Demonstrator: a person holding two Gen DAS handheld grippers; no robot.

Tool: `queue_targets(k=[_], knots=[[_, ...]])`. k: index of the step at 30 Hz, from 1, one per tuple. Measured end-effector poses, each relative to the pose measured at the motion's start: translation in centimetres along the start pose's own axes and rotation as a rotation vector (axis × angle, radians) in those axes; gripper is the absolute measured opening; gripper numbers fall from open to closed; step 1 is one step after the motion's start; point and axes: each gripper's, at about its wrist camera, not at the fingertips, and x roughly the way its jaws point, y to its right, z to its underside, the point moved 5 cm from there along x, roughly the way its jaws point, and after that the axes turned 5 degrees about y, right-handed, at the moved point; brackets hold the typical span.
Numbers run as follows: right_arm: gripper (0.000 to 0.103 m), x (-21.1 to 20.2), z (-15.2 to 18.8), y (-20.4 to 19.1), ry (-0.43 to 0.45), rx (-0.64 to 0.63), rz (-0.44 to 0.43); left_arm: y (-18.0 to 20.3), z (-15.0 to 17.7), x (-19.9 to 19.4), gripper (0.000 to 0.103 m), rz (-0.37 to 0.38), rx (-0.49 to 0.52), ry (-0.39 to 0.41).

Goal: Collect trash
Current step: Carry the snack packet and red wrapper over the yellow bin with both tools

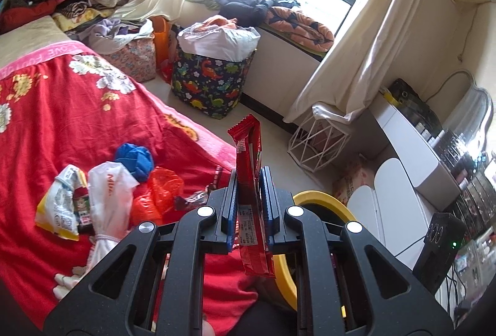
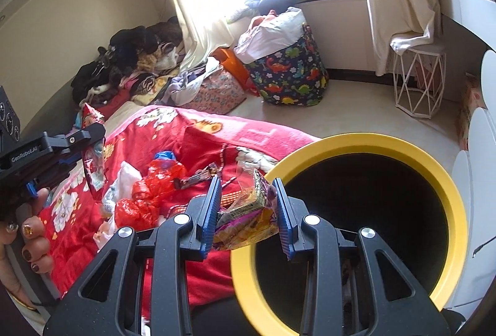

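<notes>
Left hand-held gripper (image 1: 249, 181) is clenched on a long red foil snack wrapper (image 1: 249, 168), held upright between the blue pads, its lower end hanging free below them. Right hand-held gripper (image 2: 248, 205) is grasping a crumpled yellow-and-purple plastic sweet packet (image 2: 248, 218), poised at the 9 o'clock edge of the round yellow-rimmed black waste bin (image 2: 434, 168), not yet over the opening.

Remaining litter lies on the red floral bed blanket (image 1: 62, 125): a blue crumpled bag (image 1: 135, 157), an orange-red plastic bag (image 1: 161, 193), a white plastic bag (image 1: 108, 196) and a white-and-yellow printed packet (image 1: 59, 208), clustered at 9 o'clock from the left gripper.

Risks noted: the sweet packet, if released here, would likely strike the rim and fall onto the blanket. The wrapper is pinched at mid-length only; a swing could slip it loose. Both grippers converging on one opening may collide.
</notes>
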Motion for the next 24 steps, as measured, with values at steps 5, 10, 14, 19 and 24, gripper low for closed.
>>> queue_targets(k=[5, 10, 14, 19, 24], knots=[[0.032, -0.5, -0.2, 1.3, 0.009, 0.022, 0.018, 1.5, 0.3, 0.5, 0.009, 0.020, 0.021, -0.012], [0.032, -0.9, -0.4, 2.8, 0.017, 0.046, 0.035, 2.8, 0.7, 1.0, 0.009, 0.034, 0.039, -0.024], [0.032, -1.3, -0.5, 3.9, 0.025, 0.061, 0.053, 3.8, 1.1, 1.5, 0.009, 0.043, 0.052, -0.034], [0.032, -1.7, -0.4, 5.3, 0.030, 0.082, 0.083, 5.1, 1.8, 2.1, 0.009, 0.059, 0.070, -0.053], [0.032, -2.1, -0.2, 6.4, 0.030, 0.091, 0.110, 6.3, 2.6, 2.7, 0.009, 0.079, 0.084, -0.073]])
